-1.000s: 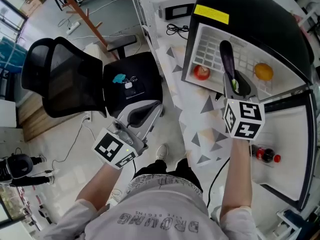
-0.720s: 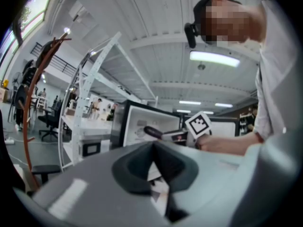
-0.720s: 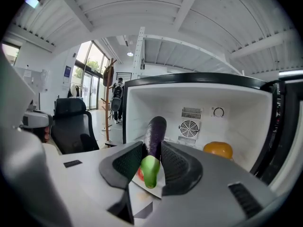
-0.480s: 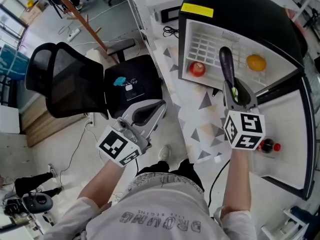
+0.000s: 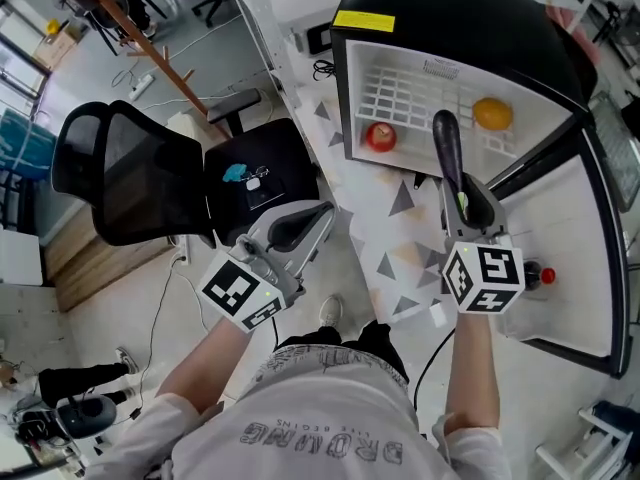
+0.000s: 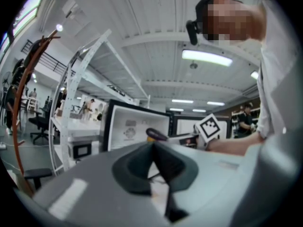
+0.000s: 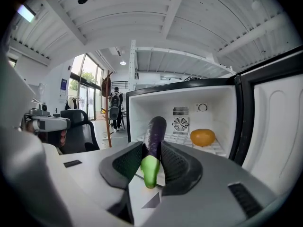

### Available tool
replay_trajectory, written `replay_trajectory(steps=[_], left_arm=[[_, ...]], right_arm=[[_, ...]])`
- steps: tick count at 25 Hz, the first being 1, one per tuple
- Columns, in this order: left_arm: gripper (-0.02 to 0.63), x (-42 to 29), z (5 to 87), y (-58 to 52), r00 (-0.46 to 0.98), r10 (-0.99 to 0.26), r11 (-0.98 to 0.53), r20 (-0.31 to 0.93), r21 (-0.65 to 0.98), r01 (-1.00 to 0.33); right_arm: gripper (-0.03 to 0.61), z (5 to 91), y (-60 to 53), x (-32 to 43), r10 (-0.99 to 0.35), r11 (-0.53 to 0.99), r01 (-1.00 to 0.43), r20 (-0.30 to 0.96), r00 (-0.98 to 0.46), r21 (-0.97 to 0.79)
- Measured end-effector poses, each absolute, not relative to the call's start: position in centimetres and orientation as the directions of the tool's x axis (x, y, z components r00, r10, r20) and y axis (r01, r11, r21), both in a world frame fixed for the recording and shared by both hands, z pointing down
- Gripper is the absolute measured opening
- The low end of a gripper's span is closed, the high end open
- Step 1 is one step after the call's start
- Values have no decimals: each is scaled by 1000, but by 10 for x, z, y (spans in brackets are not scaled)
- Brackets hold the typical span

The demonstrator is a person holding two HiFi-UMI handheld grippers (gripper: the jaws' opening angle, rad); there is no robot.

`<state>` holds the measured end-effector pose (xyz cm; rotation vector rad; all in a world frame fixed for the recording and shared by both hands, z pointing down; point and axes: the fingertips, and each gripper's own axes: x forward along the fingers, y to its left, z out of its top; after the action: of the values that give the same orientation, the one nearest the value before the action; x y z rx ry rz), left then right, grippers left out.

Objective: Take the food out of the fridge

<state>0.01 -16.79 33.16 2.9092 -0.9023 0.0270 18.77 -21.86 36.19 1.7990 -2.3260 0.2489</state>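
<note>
- Pinching the purple eggplant [image 7: 154, 135] near its green stem end, the right gripper [image 5: 466, 200] holds it at the open fridge's [image 5: 452, 16] front.
- An orange [image 5: 492, 114] and a red fruit [image 5: 380, 136] lie on the white shelf inside.
- The left gripper [image 5: 312, 218] hovers beside an office chair [image 5: 150, 183], fingers pressed together, empty.

Your head view is bright and even, with soft shadows. Both gripper views bow outward and go black at the corners. In the left gripper view a long white ceiling lamp [image 6: 207, 58] glares at 1 o'clock, and the grey left claw [image 6: 152, 148] is blurred. In the right gripper view the glossy purple aubergine [image 7: 155, 131] is crisp, and tall bright windows [image 7: 87, 74] bloom at 10 o'clock.
</note>
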Motion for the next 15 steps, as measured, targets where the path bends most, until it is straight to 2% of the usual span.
replay_trajectory(steps=[15], left_arm=[[6,19,329,-156,851,-522,-848,45,75,-524]], right_arm=[[112,356,-168,197,-945,258,-964,190,-266,-65]])
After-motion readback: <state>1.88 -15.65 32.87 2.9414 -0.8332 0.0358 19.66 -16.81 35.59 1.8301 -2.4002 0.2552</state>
